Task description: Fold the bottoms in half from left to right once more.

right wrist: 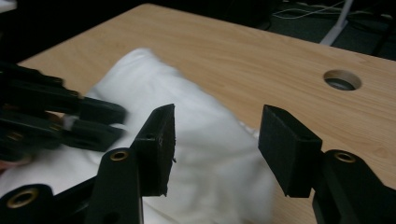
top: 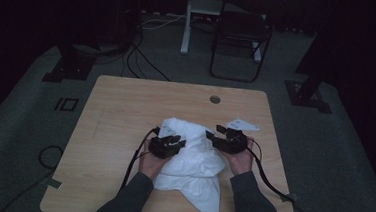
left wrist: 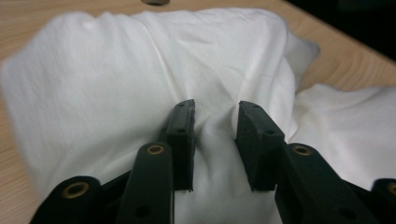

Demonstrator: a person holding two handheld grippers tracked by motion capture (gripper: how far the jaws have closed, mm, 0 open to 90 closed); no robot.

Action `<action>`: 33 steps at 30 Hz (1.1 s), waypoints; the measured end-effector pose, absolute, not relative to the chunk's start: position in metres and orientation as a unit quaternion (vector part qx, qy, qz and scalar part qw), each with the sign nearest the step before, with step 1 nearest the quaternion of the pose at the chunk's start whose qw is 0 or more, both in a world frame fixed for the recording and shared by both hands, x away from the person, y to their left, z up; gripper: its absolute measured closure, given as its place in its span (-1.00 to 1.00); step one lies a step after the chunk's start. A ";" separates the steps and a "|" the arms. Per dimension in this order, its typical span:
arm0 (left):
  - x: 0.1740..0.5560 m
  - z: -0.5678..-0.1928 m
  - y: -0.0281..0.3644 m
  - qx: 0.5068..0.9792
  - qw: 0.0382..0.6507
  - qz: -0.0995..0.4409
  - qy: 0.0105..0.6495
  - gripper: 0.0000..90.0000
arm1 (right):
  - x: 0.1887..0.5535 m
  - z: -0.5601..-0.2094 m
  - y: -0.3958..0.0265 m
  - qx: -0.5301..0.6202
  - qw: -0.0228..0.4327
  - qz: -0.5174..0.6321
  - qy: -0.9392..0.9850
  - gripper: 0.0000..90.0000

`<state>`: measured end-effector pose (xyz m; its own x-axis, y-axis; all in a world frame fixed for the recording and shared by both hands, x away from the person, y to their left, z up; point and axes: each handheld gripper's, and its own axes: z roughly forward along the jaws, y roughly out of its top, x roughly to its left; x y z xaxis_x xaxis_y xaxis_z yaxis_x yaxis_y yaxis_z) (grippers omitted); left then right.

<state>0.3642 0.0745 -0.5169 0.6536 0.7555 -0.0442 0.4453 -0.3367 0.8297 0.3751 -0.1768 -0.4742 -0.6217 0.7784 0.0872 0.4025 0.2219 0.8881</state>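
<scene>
**Cloth heap between two grippers on the table**

The cloth (top: 192,159) lies bunched on the table (top: 120,111), between the left gripper (top: 176,141) and the right gripper (top: 213,132). The left gripper sits over the heap's left side, its jaws down in the folds with a ridge of cloth (left wrist: 215,126) between them. The right gripper stands just right of the heap, the table's round hole (top: 215,99) beyond it. One corner of the cloth trails back between the person's forearms.
</scene>
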 end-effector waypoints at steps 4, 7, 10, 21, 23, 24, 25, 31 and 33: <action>0.358 -0.523 0.058 0.804 0.409 0.226 0.368 0.56 | 0.374 -0.487 -0.167 0.381 0.192 0.456 0.781 0.04; 0.359 -0.525 0.057 0.803 0.408 0.227 0.369 0.57 | 0.375 -0.499 -0.163 0.380 0.184 0.439 0.793 0.08; 0.361 -0.527 0.062 0.798 0.420 0.218 0.374 0.59 | 0.380 -0.523 -0.158 0.392 0.169 0.414 0.804 0.13; 0.372 -0.527 0.063 0.796 0.424 0.219 0.372 0.54 | 0.397 -0.551 -0.153 0.420 0.143 0.387 0.808 0.20; 0.373 -0.523 0.069 0.791 0.445 0.190 0.374 0.41 | 0.397 -0.552 -0.151 0.418 0.145 0.385 0.810 0.20; 0.371 -0.517 0.075 0.792 0.458 0.174 0.365 0.35 | 0.397 -0.552 -0.151 0.417 0.146 0.385 0.810 0.21; 0.371 -0.517 0.075 0.792 0.458 0.174 0.365 0.33 | 0.397 -0.552 -0.151 0.417 0.146 0.385 0.810 0.21; 0.351 -0.497 0.097 0.780 0.471 0.196 0.363 0.20 | 0.397 -0.554 -0.153 0.419 0.142 0.390 0.807 0.21; 0.342 -0.493 0.111 0.773 0.474 0.206 0.369 0.16 | 0.396 -0.552 -0.153 0.420 0.142 0.390 0.807 0.21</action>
<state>0.3416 0.1111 -0.4929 0.6433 0.7650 -0.0307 0.3746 -0.2795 0.8841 0.3959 -0.1531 -0.5517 -0.6067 0.7889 0.0978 0.5674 0.3435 0.7484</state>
